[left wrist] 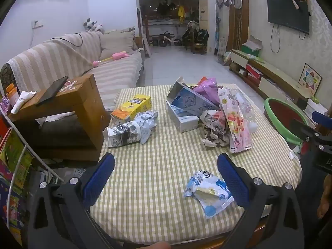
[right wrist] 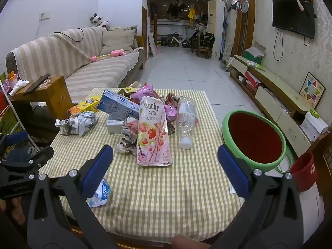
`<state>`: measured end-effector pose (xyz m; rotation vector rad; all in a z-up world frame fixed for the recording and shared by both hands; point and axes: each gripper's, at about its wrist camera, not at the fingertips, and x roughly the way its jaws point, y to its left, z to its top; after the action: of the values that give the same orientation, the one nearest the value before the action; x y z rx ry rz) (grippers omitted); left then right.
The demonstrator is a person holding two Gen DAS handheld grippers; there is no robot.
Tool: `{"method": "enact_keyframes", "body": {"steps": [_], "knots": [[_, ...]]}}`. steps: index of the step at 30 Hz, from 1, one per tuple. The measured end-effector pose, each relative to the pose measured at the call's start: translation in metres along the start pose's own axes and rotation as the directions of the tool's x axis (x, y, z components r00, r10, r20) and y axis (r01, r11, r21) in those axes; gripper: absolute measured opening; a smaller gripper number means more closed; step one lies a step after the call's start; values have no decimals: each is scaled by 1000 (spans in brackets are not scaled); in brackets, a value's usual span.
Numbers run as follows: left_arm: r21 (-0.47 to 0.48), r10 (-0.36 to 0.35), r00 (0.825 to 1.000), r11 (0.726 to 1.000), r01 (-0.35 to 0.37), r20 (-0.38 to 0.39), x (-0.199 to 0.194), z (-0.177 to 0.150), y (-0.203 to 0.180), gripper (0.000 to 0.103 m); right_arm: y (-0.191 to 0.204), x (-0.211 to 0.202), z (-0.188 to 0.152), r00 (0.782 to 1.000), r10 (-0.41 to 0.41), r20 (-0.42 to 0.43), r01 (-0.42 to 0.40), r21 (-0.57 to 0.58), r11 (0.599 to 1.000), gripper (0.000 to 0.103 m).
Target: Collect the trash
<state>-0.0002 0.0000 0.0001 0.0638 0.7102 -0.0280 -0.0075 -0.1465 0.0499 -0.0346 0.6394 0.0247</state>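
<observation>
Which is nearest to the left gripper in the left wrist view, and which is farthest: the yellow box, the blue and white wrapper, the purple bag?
From the left gripper:
1. Blue and white wrapper, beside its right-hand finger.
2. Yellow box, mid-table, left.
3. Purple bag, on the far pile, right.

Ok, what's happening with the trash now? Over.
Left gripper open, right gripper open, both empty. Blue wrapper nearest. Green bin waiting beside table. Nothing blocking.

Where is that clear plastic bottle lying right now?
In the right wrist view, the plastic bottle lies on the checked tablecloth, between the Pocky bag and the green-rimmed bin.
</observation>
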Motion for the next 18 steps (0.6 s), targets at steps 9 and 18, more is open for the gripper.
{"method": "enact_keyframes", "body": {"steps": [9,18], "knots": [[3,-4,1000,1000,4,15,-2,2,-6,95,1,-1,1,1000,0,-4,0,-5,1000,100],[-13,-13,1000,1000,13,6,-4,3,1,95,3,0,-1,1000,-2,-3,2,-11,1000,100]]}}
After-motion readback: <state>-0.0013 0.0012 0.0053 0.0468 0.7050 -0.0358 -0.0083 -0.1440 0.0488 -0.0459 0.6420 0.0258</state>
